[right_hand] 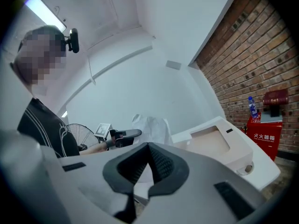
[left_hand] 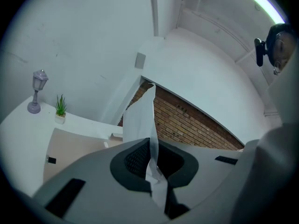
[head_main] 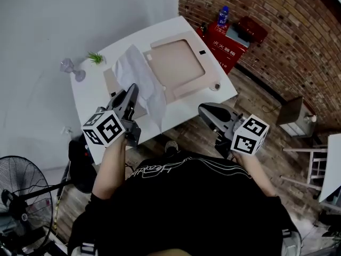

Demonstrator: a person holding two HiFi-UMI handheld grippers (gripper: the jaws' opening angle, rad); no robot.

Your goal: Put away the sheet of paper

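Observation:
A crumpled white sheet of paper hangs above the left part of the white table, pinched at its lower edge by my left gripper. In the left gripper view the paper rises from between the shut jaws of that gripper. A beige board with a shallow square recess lies on the table just right of the sheet. My right gripper hovers by the table's front edge, shut with nothing in it. From its view the paper and left gripper show ahead.
A small potted plant and a tiny lamp figure stand at the table's far left. A red box with a blue bottle sits against the brick wall. A floor fan stands at lower left.

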